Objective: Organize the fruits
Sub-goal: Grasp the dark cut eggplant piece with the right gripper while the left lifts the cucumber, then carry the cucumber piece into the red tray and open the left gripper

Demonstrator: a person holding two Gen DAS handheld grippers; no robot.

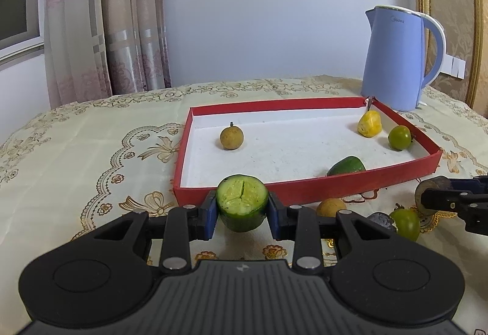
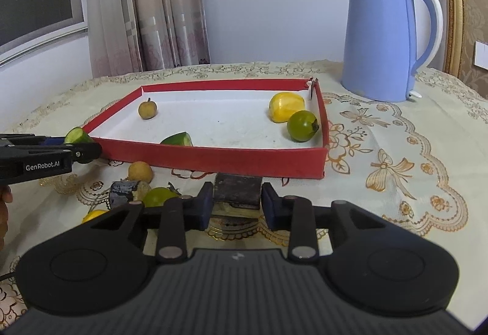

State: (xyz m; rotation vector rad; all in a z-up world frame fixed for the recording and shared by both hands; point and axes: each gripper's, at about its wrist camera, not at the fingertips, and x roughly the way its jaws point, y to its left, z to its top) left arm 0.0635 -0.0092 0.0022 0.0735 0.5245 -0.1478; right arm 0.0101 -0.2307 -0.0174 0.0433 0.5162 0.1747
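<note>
- Left gripper (image 1: 242,207): you held it low in front of the red tray's near left corner. Its jaws were closed down on a cut green fruit piece (image 1: 242,202), blue pads tight on both flanks, pale cut face up, probably to lift it over the wall.
- Red tray (image 1: 305,187): a shallow box with a white floor, set mid-worktop as the collecting place. It already held a small tan round fruit (image 1: 231,138) alone at far left, a green wedge (image 1: 347,166) against the near wall, and a yellow fruit (image 1: 369,124) with a green round fruit (image 1: 399,137) just beside it in the far right corner.
- Loose fruits on the worktop (image 2: 396,133), between your two grippers: a tan round one (image 2: 140,171), a dark cut chunk (image 2: 123,193), a green round one (image 2: 158,196) and a yellow one (image 2: 94,214) partly hidden. I judge these still awaited sorting.
- Right gripper (image 2: 237,203): you kept it near the tray's front wall. The jaws were pressed onto a dark, blocky piece (image 2: 238,190), raised just off the cloth; what kind of fruit it was I could not tell.
- Blue kettle (image 2: 387,39): upright past the tray's far right corner, clear of the work.
</note>
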